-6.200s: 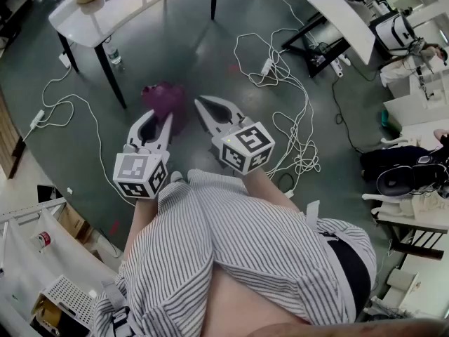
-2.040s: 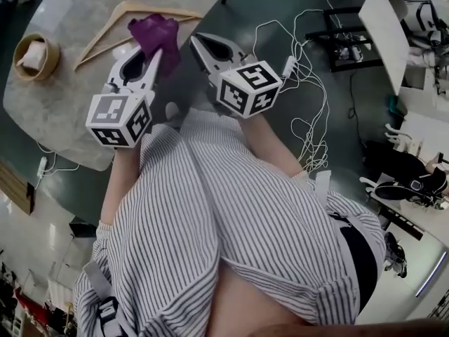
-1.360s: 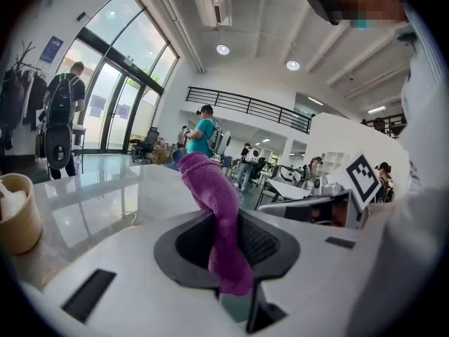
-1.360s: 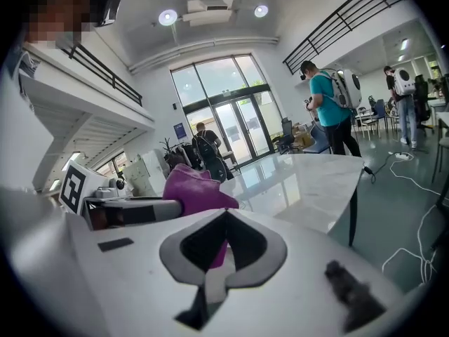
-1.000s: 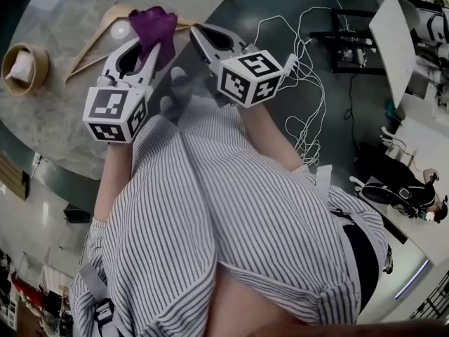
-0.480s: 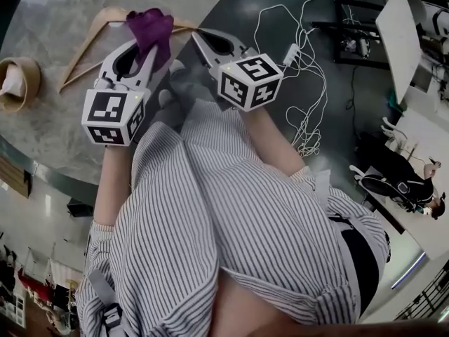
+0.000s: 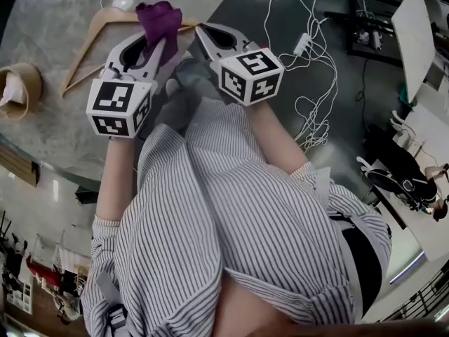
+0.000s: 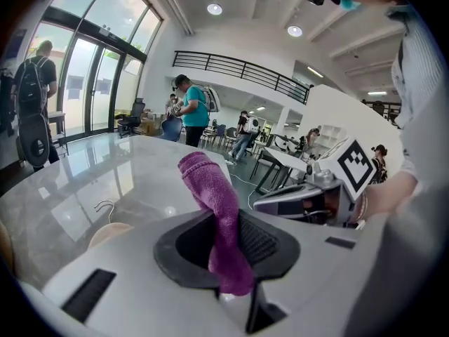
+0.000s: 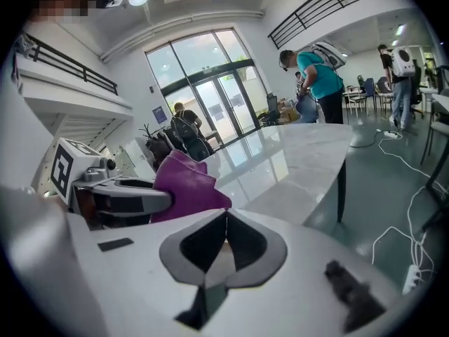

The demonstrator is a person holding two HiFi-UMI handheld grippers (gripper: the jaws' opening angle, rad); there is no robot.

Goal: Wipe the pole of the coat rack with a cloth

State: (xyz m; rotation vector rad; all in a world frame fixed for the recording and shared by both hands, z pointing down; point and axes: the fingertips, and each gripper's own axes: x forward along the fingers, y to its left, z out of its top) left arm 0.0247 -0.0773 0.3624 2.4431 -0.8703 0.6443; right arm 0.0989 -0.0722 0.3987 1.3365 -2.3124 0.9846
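Evidently at the outset of the job, a person in a striped shirt [image 7: 231, 216] stands over a pale marble worktop [image 7: 49, 135]. At far left on it sits a round wooden bowl [image 7: 17, 90] with something white inside. Beside that lies a wooden coat hanger [image 7: 84, 58]. The left tongs [image 7: 156, 45] are clamped on a purple cloth [image 7: 157, 18], which stands up between the jaws and flops over above their tips. In the left gripper view the cloth [image 8: 210, 202] is pinched deep between the dark pads. Just to the right, the right tongs [image 7: 199, 31] are closed on nothing. Their jaws meet along a thin line in the right gripper view, with the cloth close beside them. Further right, white cables [image 7: 316, 34] trail over the dark floor [image 7: 238, 5]. No coat rack or pole appears in any view. On that evidence, the cloth is in hand and ready, but the pole has yet to be reached. All of the wiping seems to be left to do.
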